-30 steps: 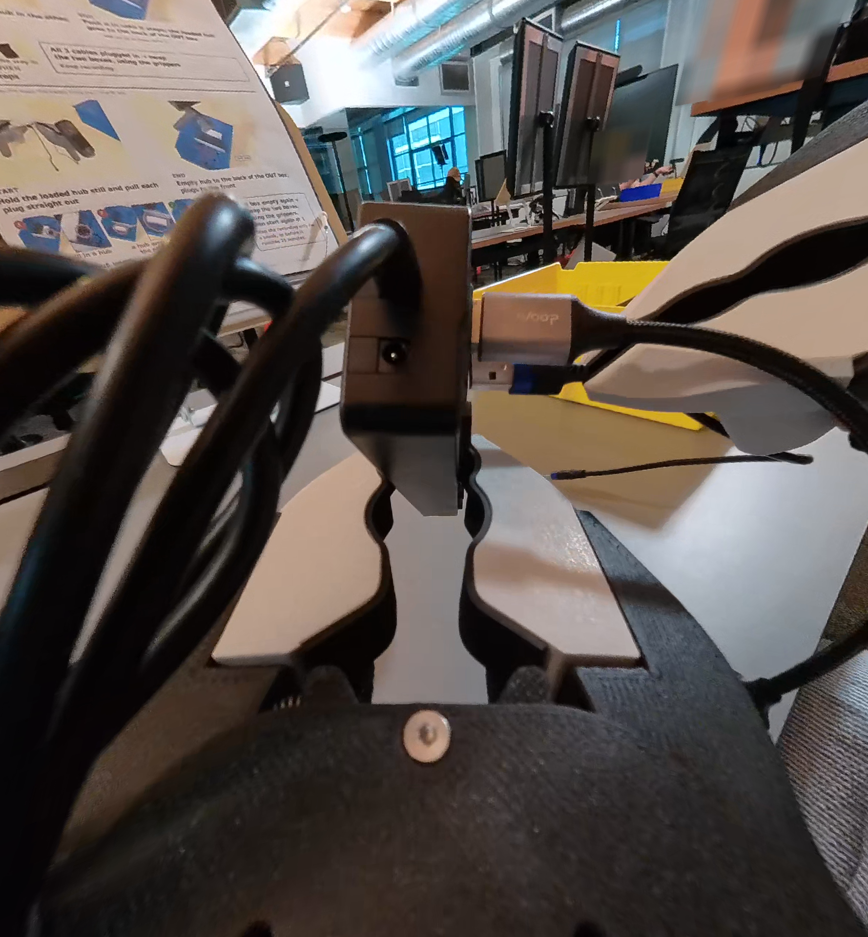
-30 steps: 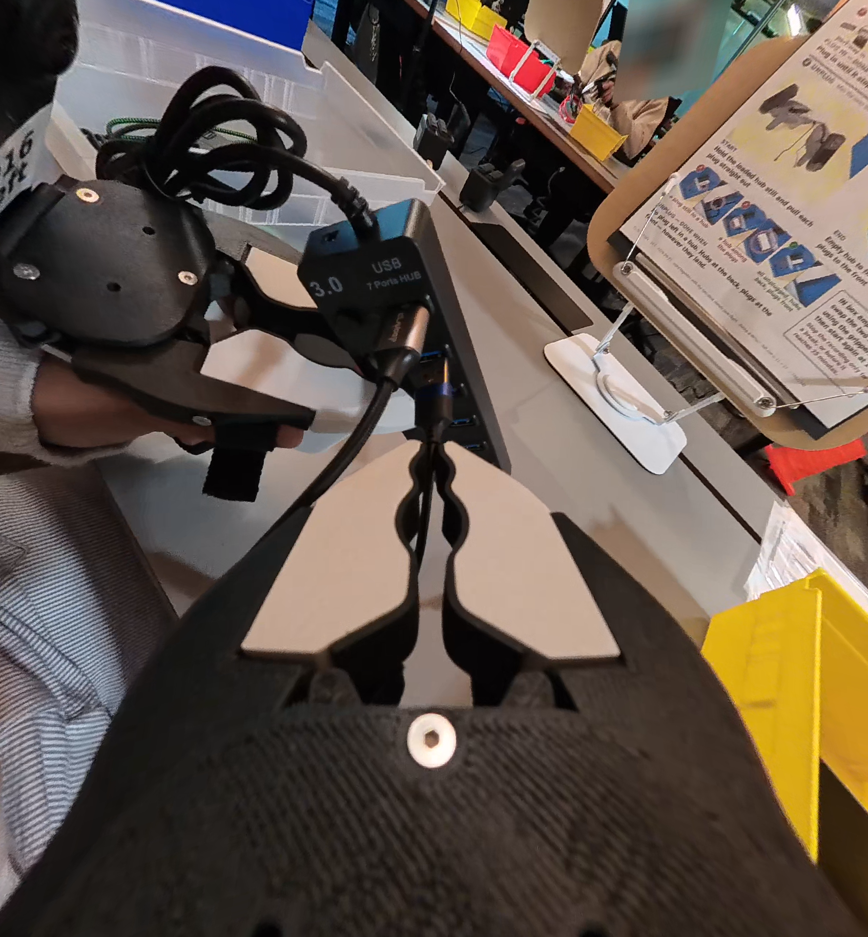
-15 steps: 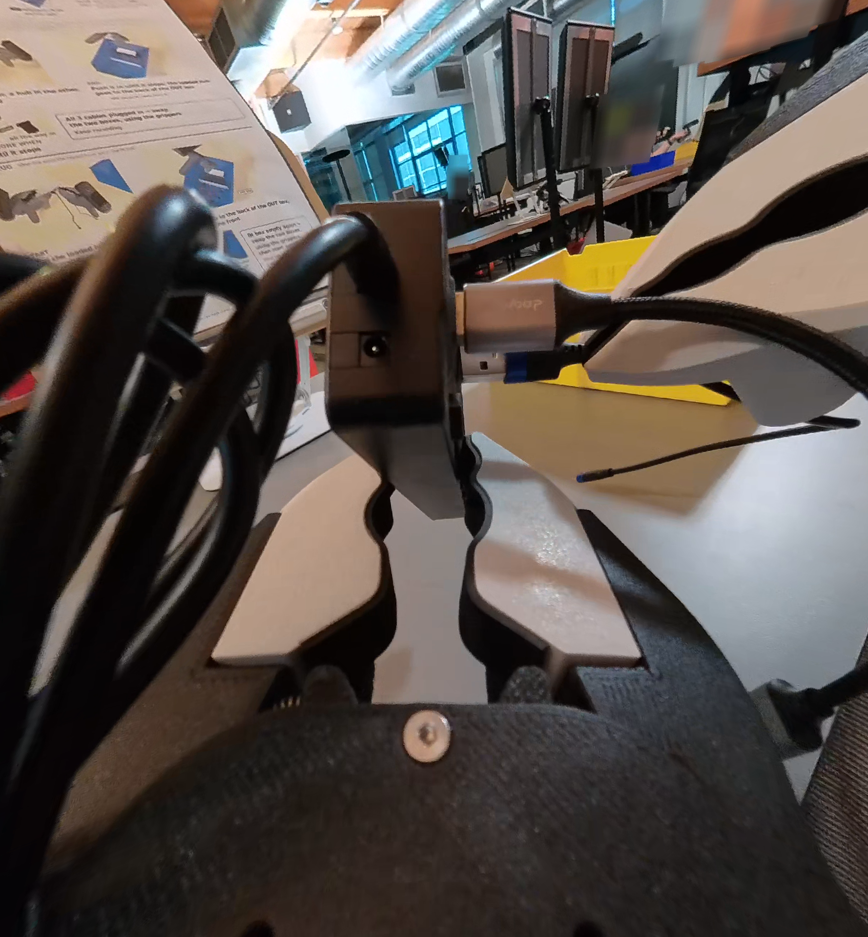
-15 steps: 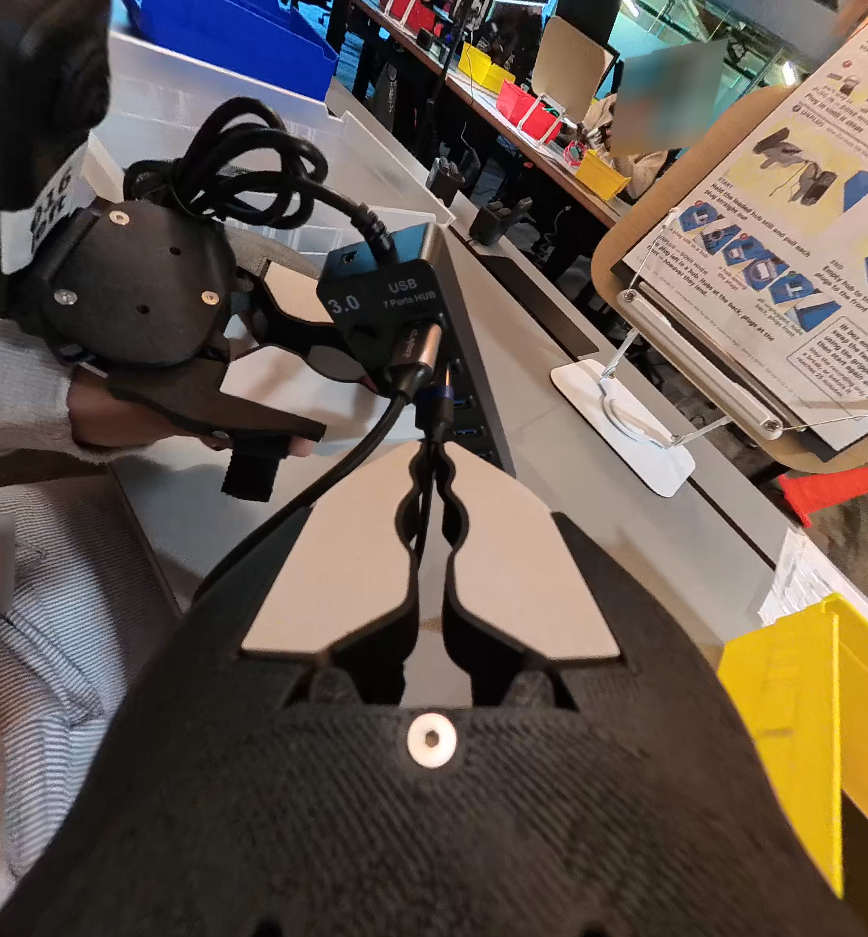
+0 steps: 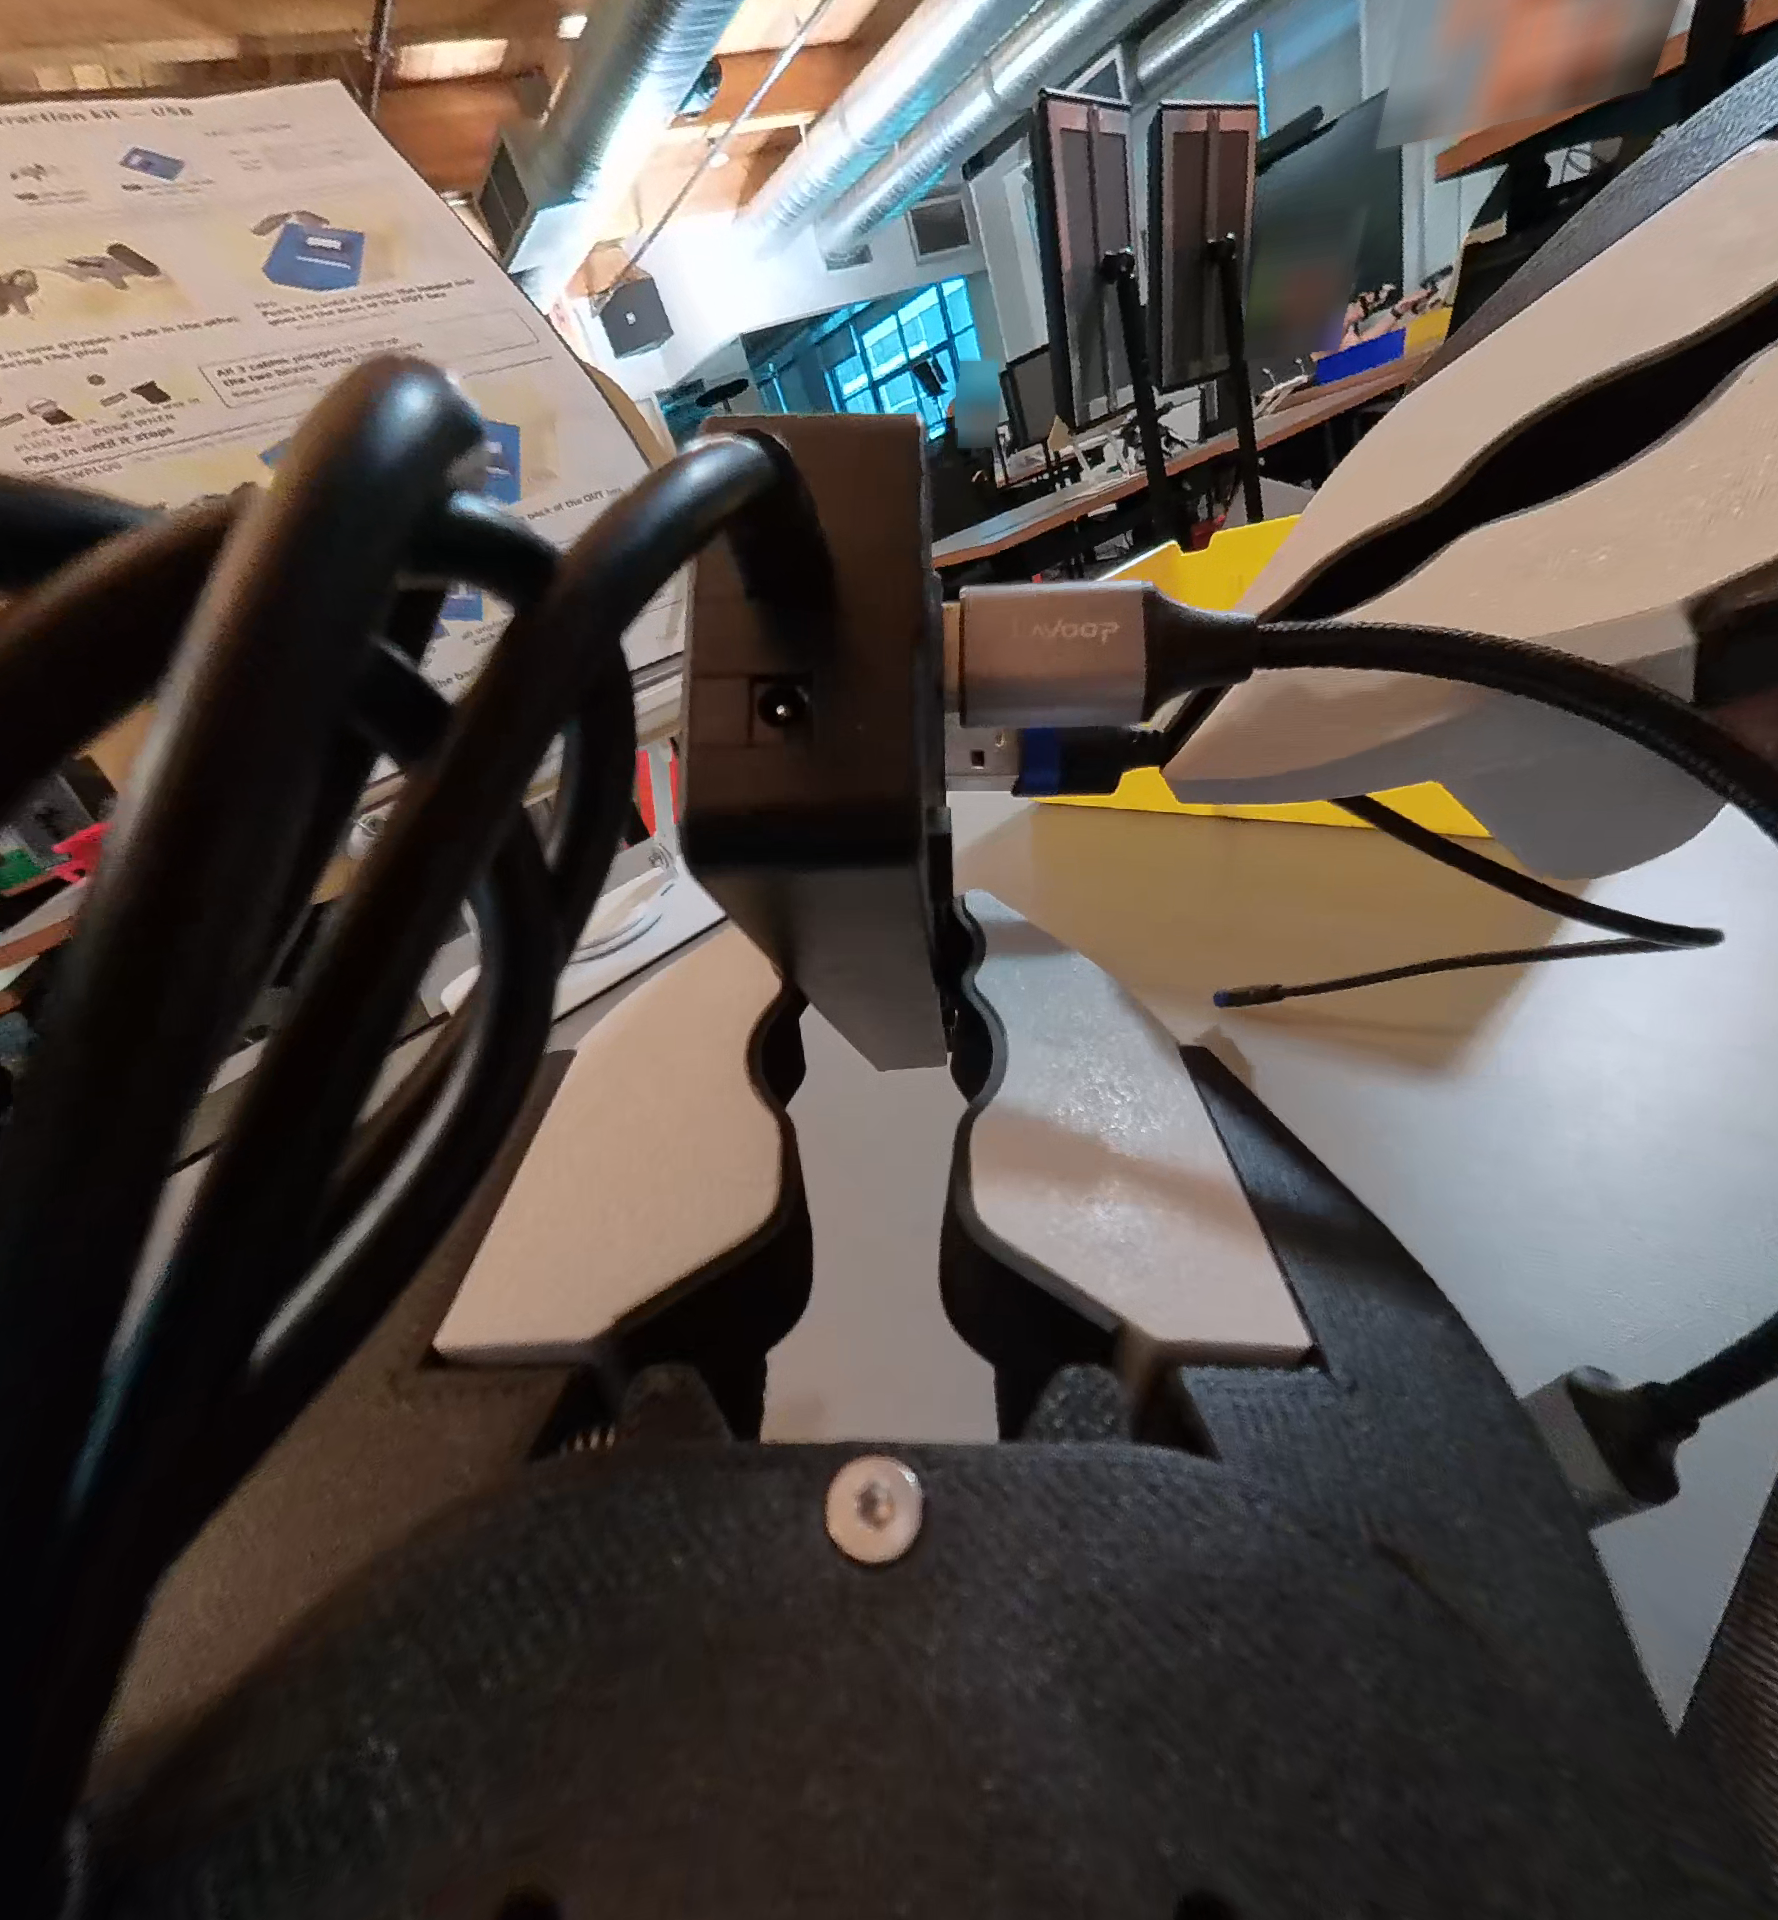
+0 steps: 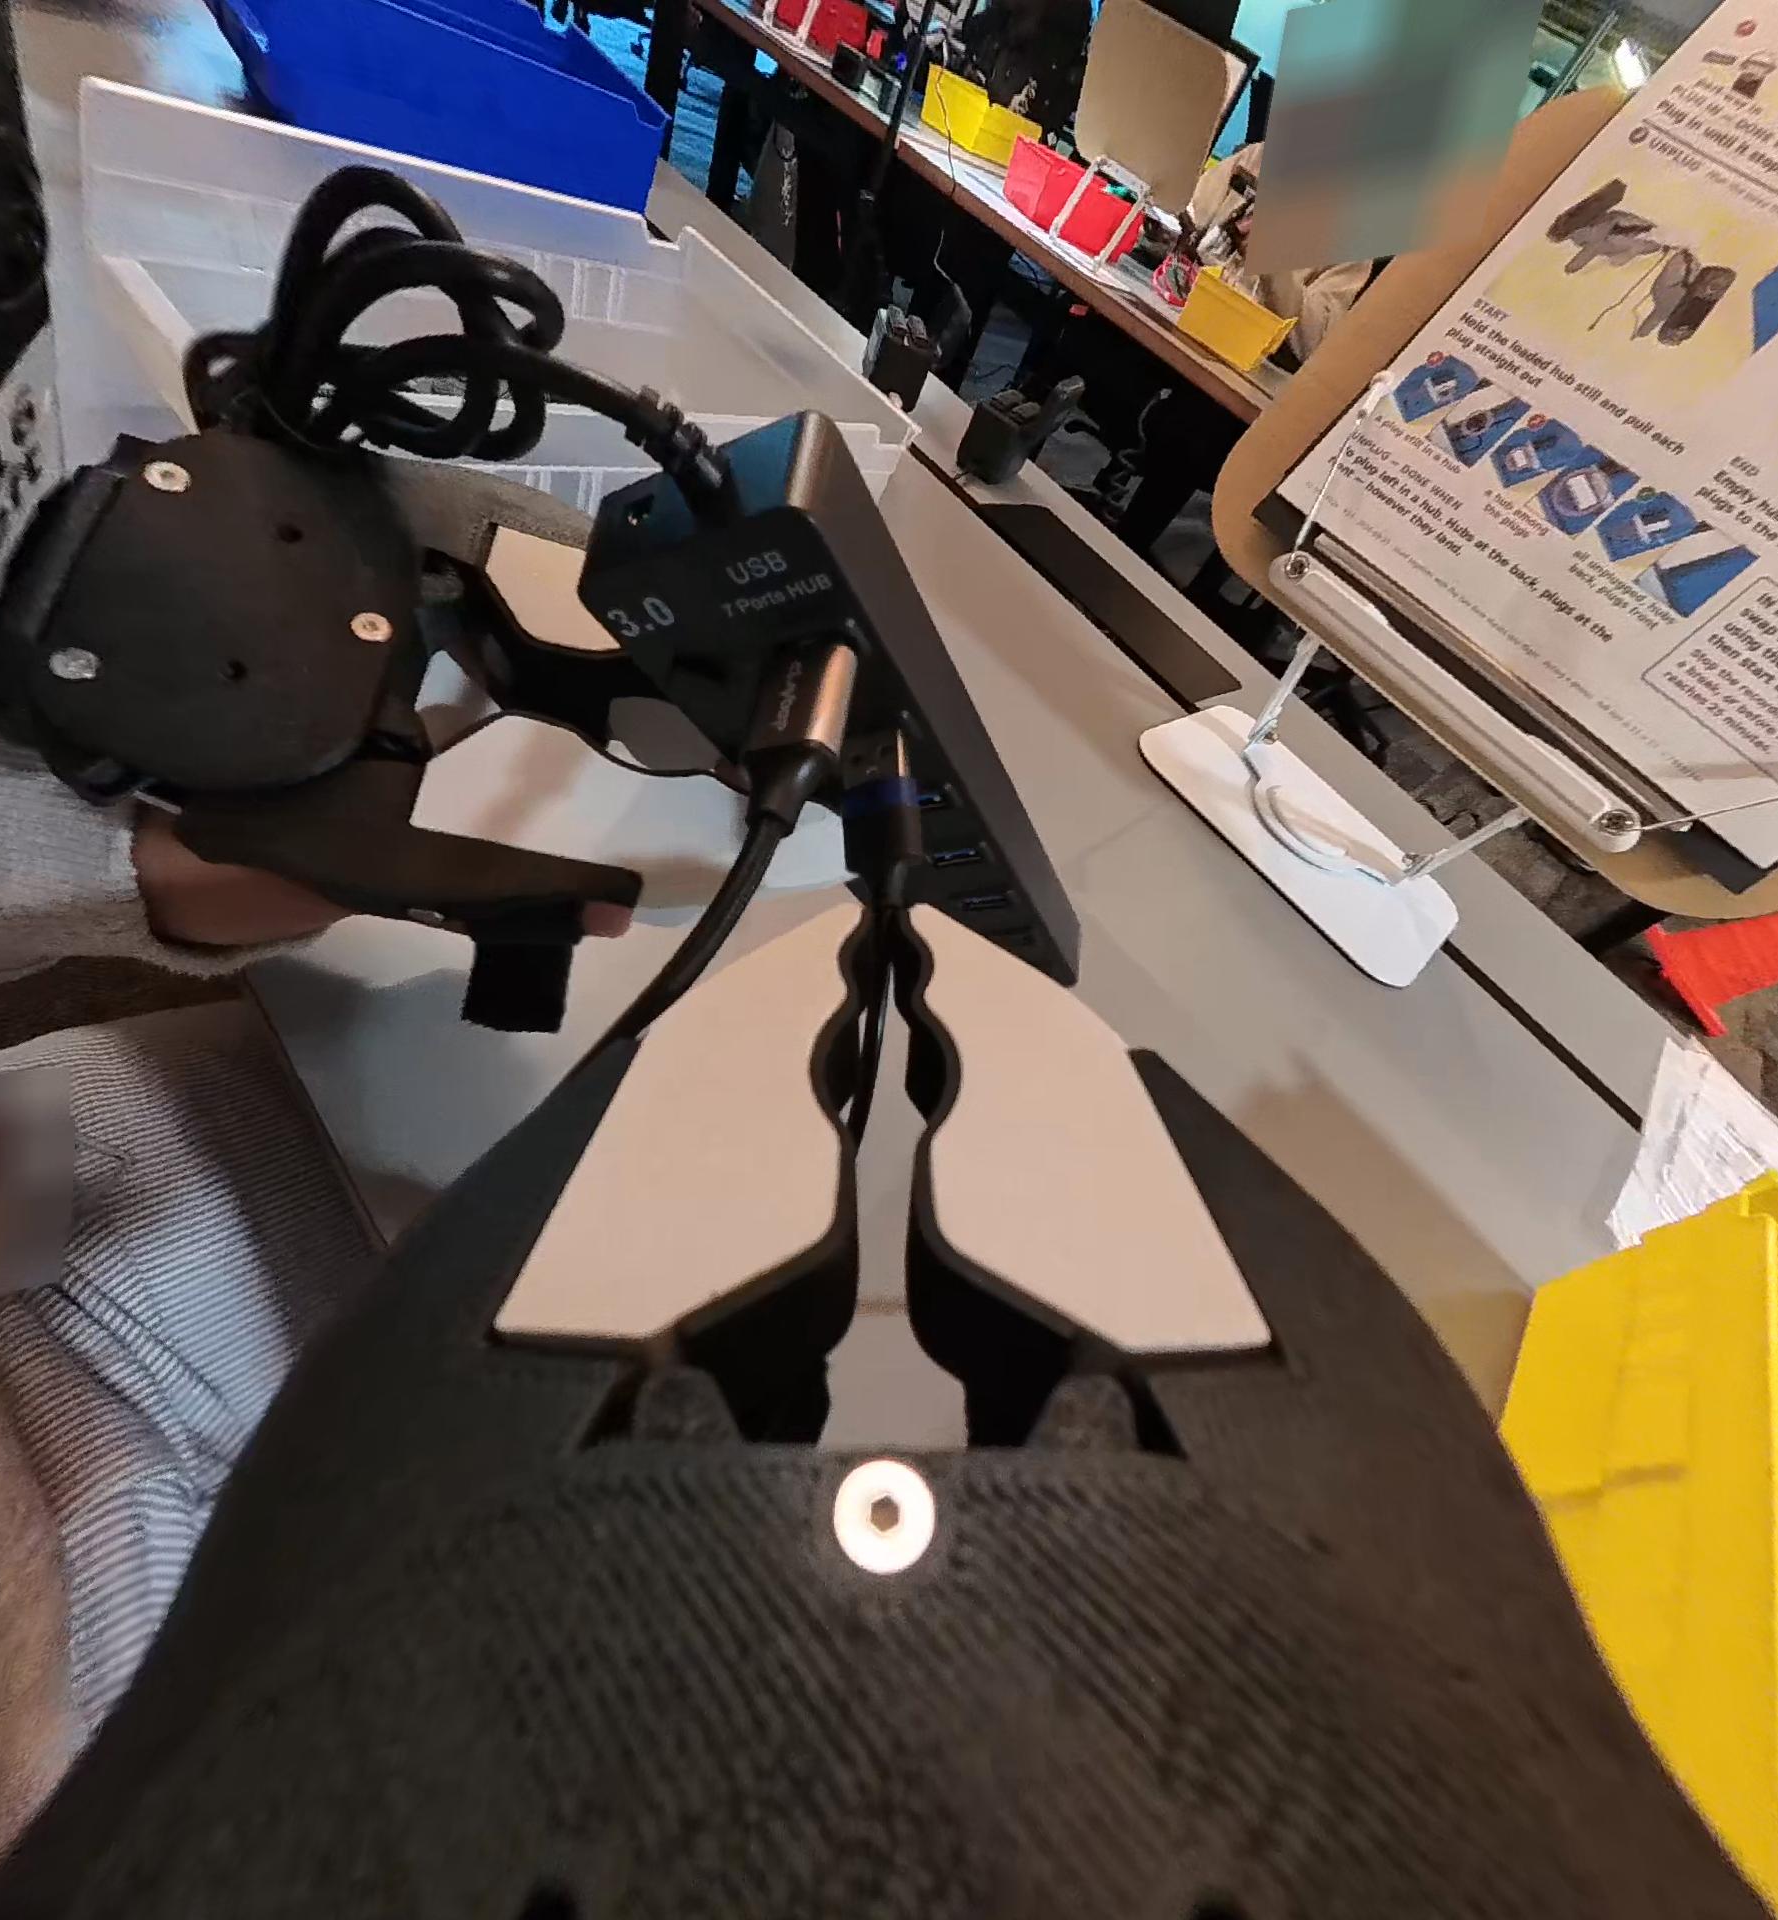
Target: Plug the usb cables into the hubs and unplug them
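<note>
My left gripper (image 5: pixel 869 997) is shut on the black USB hub (image 5: pixel 812 707) and holds it above the table. The hub's thick black cord (image 5: pixel 293 831) loops at the left. A silver-shelled plug (image 5: pixel 1051 655) sits in the hub's top port. My right gripper (image 6: pixel 880 925) is shut on a thin black cable just behind its blue-ringed plug (image 6: pixel 880 800). That plug is at the second port of the hub (image 6: pixel 926 644), with its metal shell still showing. The right gripper's fingers (image 5: pixel 1487 623) also show in the left wrist view.
A yellow bin (image 6: pixel 1674 1455) stands at the right edge of the grey table (image 6: pixel 1228 987). An instruction sheet on a stand (image 6: pixel 1591 468) is behind the hub. A white tray (image 6: pixel 345 260) and a blue bin (image 6: pixel 449 94) lie at the far left. A loose thin cable (image 5: pixel 1436 966) rests on the table. Some 5 cm of space lies between my two pairs of fingers.
Both grippers and the hub have shifted and tilted together, so the background moved. The blue-ringed plug stays at the second port with about the same metal showing.
</note>
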`<state>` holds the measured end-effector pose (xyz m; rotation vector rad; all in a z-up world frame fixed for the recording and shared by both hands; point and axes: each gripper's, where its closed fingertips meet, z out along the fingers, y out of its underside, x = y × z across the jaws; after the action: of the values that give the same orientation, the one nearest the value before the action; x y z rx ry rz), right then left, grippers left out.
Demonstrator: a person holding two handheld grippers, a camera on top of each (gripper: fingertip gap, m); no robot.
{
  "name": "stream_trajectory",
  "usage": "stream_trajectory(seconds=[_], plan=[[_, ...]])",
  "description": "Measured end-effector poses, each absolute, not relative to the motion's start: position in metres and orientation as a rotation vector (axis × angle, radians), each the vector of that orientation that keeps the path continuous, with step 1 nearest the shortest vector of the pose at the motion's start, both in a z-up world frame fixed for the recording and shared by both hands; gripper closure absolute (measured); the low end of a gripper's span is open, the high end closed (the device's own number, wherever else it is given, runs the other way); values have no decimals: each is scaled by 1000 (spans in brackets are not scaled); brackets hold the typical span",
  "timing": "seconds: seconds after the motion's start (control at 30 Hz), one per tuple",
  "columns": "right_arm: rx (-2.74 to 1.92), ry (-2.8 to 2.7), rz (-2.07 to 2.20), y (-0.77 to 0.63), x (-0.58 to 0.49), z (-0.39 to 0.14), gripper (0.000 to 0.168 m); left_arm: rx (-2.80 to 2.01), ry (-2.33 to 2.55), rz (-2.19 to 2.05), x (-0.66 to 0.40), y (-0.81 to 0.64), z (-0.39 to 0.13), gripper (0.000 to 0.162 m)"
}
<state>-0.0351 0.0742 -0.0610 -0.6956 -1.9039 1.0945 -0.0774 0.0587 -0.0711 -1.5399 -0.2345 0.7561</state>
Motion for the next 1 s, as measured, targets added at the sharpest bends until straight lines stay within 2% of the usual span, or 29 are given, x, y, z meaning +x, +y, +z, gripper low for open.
stream_trajectory(seconds=[0.03,1.0], plan=[[-678,-1905,1112,72,-34,-60,165,-1539,-235,756,-78,58,-71,136],[-739,-1937,1379,72,-27,-58,165,-1599,-169,542,-63,70,-84,136]])
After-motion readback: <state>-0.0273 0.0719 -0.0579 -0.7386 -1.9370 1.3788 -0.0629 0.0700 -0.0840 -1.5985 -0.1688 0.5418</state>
